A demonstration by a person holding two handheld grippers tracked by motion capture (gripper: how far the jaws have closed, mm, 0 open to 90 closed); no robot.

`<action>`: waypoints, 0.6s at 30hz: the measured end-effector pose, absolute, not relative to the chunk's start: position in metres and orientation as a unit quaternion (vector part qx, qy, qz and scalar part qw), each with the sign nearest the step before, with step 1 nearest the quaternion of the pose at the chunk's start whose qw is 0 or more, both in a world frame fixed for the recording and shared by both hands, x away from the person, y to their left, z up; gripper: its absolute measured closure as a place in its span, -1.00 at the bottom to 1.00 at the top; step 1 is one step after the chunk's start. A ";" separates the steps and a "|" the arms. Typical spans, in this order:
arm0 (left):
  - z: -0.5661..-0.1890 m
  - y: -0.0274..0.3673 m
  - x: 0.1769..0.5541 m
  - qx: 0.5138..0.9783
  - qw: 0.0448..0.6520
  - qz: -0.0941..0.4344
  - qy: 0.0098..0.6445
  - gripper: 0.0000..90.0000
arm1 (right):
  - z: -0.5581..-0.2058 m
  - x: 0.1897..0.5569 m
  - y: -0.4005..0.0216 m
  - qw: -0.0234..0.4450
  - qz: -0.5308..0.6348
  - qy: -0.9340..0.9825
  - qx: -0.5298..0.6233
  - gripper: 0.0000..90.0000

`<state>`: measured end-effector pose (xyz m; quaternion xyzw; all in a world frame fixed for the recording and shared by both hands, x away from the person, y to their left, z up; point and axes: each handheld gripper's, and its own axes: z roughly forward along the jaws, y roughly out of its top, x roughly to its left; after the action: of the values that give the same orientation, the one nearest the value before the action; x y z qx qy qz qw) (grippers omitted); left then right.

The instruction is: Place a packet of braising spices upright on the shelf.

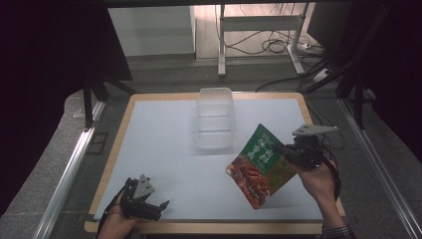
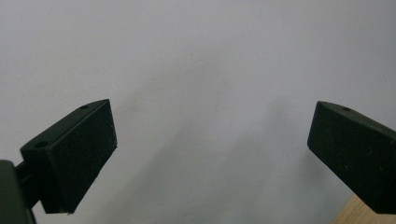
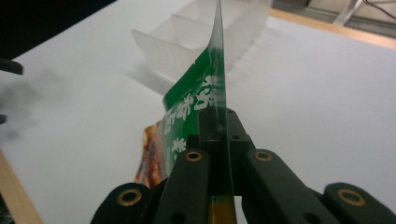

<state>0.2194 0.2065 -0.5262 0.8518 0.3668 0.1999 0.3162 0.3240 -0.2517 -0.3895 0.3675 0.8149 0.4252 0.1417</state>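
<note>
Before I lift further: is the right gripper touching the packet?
Touching. The right gripper view shows the right gripper with jaws clamped on the packet edge.

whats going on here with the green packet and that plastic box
A person holds a gripper in each hand at a white-topped table. The right gripper is shut on the edge of a green and red food pouch, held above the table near a clear divided container. The left gripper rests open at the near edge, holding nothing.
</note>
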 end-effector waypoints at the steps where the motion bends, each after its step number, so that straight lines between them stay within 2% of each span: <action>1: -0.526 0.206 0.219 0.852 0.316 0.200 0.367 -0.97 | -0.387 0.323 -0.250 0.140 0.428 0.816 0.364 0.98; 9: -0.526 0.206 0.219 0.852 0.316 0.200 0.367 -0.97 | -0.363 0.319 -0.229 0.129 0.449 0.820 0.331 0.98; 18: -0.526 0.206 0.219 0.853 0.315 0.200 0.365 -0.97 | -0.341 0.323 -0.221 0.157 0.447 0.823 0.315 0.98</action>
<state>0.2194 0.2062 -0.5263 0.8529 0.3655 0.1999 0.3148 0.3228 -0.2214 -0.3409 0.3145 0.8227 0.4469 0.1568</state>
